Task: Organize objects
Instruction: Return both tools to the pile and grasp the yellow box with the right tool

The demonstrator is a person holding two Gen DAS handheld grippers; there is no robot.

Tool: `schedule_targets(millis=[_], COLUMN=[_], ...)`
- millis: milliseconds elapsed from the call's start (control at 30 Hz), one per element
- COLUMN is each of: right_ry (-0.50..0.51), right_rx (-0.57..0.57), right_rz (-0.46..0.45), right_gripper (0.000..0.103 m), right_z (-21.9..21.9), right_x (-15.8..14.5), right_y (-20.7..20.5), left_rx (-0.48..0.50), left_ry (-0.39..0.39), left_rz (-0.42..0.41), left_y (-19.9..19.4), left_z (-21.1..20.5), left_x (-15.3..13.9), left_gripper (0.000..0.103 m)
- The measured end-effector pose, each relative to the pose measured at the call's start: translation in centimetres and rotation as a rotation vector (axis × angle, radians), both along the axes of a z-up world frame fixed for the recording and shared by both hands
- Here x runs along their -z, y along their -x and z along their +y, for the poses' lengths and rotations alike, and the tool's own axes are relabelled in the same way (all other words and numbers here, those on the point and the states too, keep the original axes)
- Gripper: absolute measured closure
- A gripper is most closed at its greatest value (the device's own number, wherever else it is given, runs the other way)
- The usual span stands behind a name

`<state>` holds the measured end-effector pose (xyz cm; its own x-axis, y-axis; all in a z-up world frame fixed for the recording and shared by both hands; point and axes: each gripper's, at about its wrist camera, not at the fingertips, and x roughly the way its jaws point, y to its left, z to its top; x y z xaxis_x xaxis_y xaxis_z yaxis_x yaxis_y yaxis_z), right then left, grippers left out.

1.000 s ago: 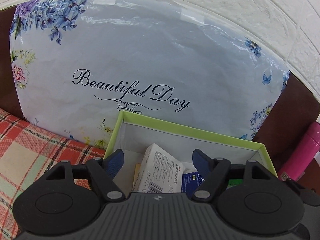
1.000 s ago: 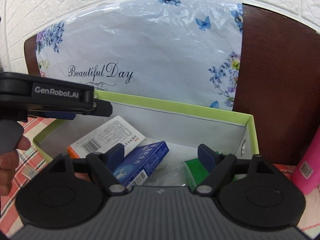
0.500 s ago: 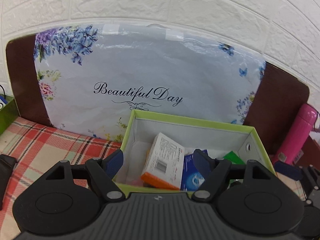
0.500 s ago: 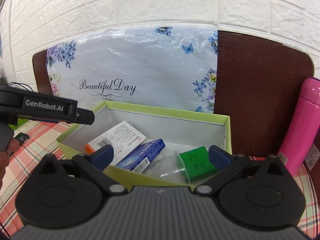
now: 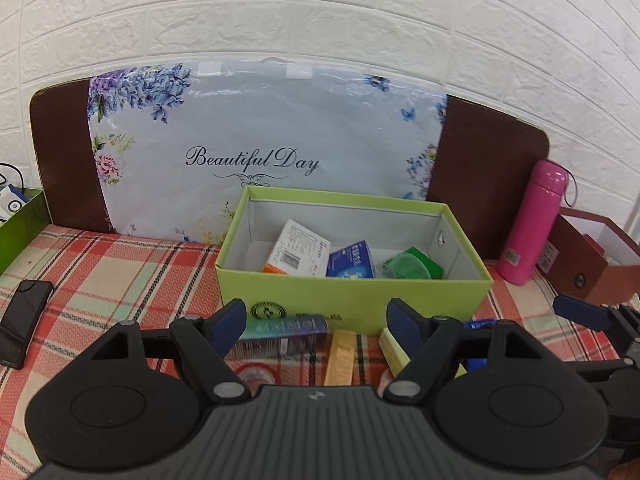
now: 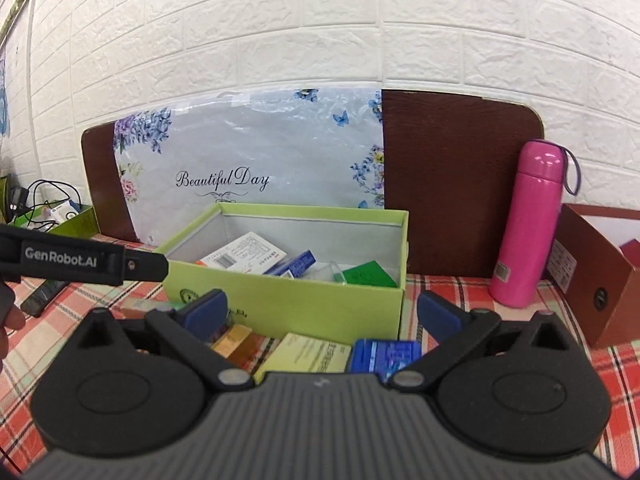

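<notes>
Two views. Left wrist: left gripper (image 5: 316, 316) stands wide, nothing between its pads, now pulled back from the green box (image 5: 352, 296), which a second ago filled the frame. Three packets sit inside: white carton (image 5: 298, 248), blue packet (image 5: 352, 265), green packet (image 5: 414, 266). Teal tube (image 5: 286, 326) and yellow bar (image 5: 340, 354) lie on the plaid cloth (image 5: 120, 276) just before the box.

Right wrist: right gripper (image 6: 320, 316) empty, jaws fully spread, wider than earlier. Pale carton (image 6: 310, 354) and blue pack (image 6: 386, 354) lie below it, likely next.
</notes>
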<state>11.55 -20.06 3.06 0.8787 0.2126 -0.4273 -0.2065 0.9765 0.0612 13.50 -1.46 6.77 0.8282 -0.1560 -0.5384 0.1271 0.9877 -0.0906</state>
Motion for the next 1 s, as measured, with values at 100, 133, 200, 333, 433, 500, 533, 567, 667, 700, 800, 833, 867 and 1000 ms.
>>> schedule_targets(millis=[100, 133, 200, 333, 433, 500, 533, 567, 667, 700, 800, 833, 867, 1000], right_ry=[-0.01, -0.01, -0.012, -0.015, -0.028, -0.037, -0.041, -0.046, -0.082, -0.098, -0.128, -0.123, -0.114, -0.051], right_rx=[0.011, 0.014, 0.021, 0.029, 0.036, 0.037, 0.039, 0.042, 0.042, 0.041, 0.036, 0.024, 0.0, -0.01], right_rz=[-0.004, -0.003, 0.002, 0.02, 0.037, 0.049, 0.053, 0.055, 0.057, 0.051, -0.005, 0.001, 0.012, 0.072], right_gripper=[0.0, 0.0, 0.0, 0.0, 0.0, 0.0, 0.0, 0.0, 0.0, 0.0, 0.0, 0.0, 0.0, 0.0], right_z=[-0.5, -0.6, -0.8, -1.2, -1.6, -1.9, -2.0, -2.2, -2.7, -2.8, -2.7, -2.4, -2.1, -0.2], right_x=[0.5, 0.7, 1.1, 2.1, 2.9, 3.4, 3.6, 3.9, 4.7, 4.9, 5.1, 5.1, 5.0, 5.3], right_y=[1.7, 2.3, 3.3, 4.9, 5.7, 6.0, 6.2, 6.3, 6.7, 6.8, 7.1, 7.0, 6.5, 4.5], left_rx=[0.007, 0.009, 0.013, 0.018, 0.02, 0.023, 0.025, 0.028, 0.024, 0.02, 0.002, -0.004, -0.012, -0.037], left_ry=[-0.008, -0.008, -0.006, -0.002, 0.002, 0.012, 0.018, 0.023, 0.038, 0.043, 0.057, 0.063, 0.069, 0.094], left_rz=[-0.009, -0.01, -0.013, -0.003, 0.015, 0.029, 0.035, 0.042, 0.065, 0.075, 0.101, 0.107, 0.111, 0.108], left_y=[1.2, 1.5, 2.3, 3.5, 4.1, 4.3, 4.4, 4.5, 4.7, 4.7, 4.6, 4.6, 4.6, 4.3], left_z=[-0.1, -0.1, 0.0, 0.2, 0.3, 0.4, 0.4, 0.4, 0.7, 0.8, 1.4, 1.8, 2.1, 3.2], left_x=[0.1, 0.2, 0.4, 1.3, 2.2, 2.8, 3.1, 3.5, 4.6, 4.9, 5.9, 6.2, 6.3, 6.4], left_gripper=[0.023, 0.023, 0.023, 0.023, 0.023, 0.023, 0.023, 0.023, 0.023, 0.023, 0.023, 0.023, 0.023, 0.023])
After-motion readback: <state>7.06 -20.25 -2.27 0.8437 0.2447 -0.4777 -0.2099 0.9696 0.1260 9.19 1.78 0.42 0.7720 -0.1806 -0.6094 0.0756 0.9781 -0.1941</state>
